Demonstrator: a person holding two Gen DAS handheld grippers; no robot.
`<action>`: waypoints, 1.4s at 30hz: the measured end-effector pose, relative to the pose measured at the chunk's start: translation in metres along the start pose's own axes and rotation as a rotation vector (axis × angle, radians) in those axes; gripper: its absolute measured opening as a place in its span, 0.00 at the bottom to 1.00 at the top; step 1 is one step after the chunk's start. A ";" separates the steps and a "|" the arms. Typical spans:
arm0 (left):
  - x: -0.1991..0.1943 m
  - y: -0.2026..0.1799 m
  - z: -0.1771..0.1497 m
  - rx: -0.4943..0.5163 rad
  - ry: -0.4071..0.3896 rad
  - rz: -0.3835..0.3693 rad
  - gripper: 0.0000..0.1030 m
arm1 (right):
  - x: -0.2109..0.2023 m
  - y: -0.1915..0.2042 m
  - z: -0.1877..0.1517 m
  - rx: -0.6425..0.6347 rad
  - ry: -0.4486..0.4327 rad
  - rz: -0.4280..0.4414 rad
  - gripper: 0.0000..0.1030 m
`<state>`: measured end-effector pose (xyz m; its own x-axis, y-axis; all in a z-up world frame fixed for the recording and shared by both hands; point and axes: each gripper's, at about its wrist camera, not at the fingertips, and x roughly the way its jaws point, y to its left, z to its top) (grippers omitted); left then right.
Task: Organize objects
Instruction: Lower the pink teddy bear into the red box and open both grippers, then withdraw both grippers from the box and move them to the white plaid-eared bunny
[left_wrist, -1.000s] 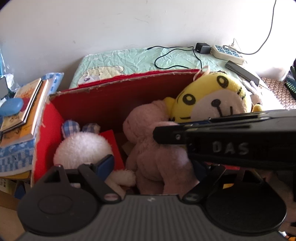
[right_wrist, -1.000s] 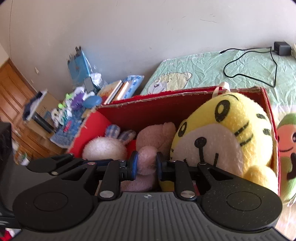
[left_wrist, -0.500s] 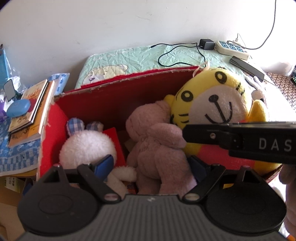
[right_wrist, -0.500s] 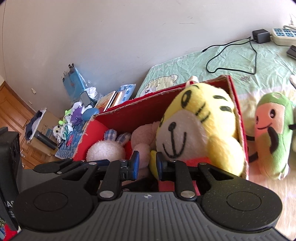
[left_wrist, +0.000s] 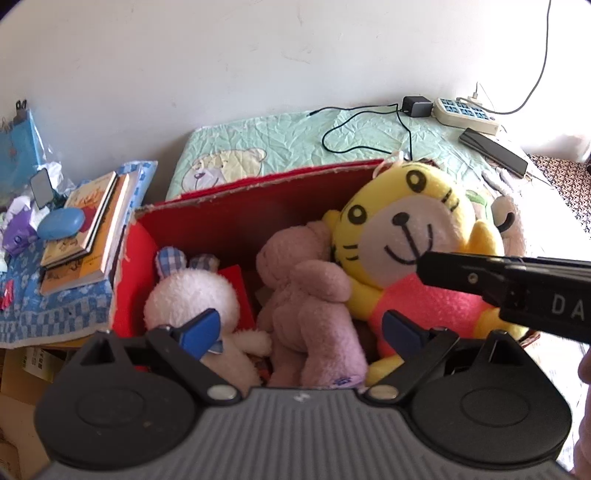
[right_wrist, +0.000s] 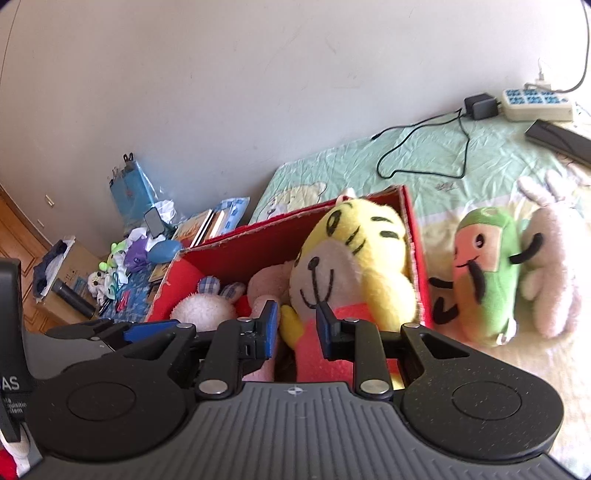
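Observation:
A red cardboard box (left_wrist: 258, 184) (right_wrist: 258, 232) stands on the bed. It holds a white bunny plush (left_wrist: 188, 291) (right_wrist: 203, 310), a pink plush (left_wrist: 306, 295) (right_wrist: 266, 280) and a yellow tiger plush (left_wrist: 406, 229) (right_wrist: 354, 258) in a red shirt. My left gripper (left_wrist: 301, 328) is wide open just before the box's near side, with nothing between its fingers. My right gripper (right_wrist: 297, 328) hovers in front of the tiger with a narrow gap, gripping nothing. A green-and-peach plush (right_wrist: 484, 273) and a pale pink rabbit plush (right_wrist: 554, 258) lie on the bed to the right of the box.
A stack of books (left_wrist: 88, 236) and a blue case (left_wrist: 61, 223) sit on a cluttered side table left of the box. Behind it on the green quilt (left_wrist: 295, 144) lie a charger cable (left_wrist: 369, 122), a power strip (left_wrist: 467, 114) and a black device (left_wrist: 493, 153). The wall is close behind.
My right gripper has drawn back and to the right, away from the tiger, bringing the green plush and pink rabbit into view. Its finger gap is unchanged. My left gripper stays wide open.

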<state>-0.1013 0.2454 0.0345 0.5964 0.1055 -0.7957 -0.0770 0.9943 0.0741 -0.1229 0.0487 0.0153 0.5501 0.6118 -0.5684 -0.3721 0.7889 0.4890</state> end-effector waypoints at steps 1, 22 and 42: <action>-0.002 -0.002 0.001 0.001 -0.003 -0.001 0.92 | -0.003 0.000 0.000 -0.004 -0.009 -0.007 0.26; -0.032 -0.067 0.016 0.000 -0.056 0.080 0.91 | -0.051 -0.048 0.011 -0.007 -0.009 0.009 0.26; -0.017 -0.168 0.026 0.061 -0.033 0.040 0.89 | -0.084 -0.150 0.013 0.077 0.032 -0.027 0.26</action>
<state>-0.0778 0.0773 0.0507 0.6200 0.1446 -0.7712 -0.0533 0.9884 0.1425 -0.1036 -0.1216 -0.0012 0.5346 0.5928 -0.6023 -0.2981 0.7992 0.5220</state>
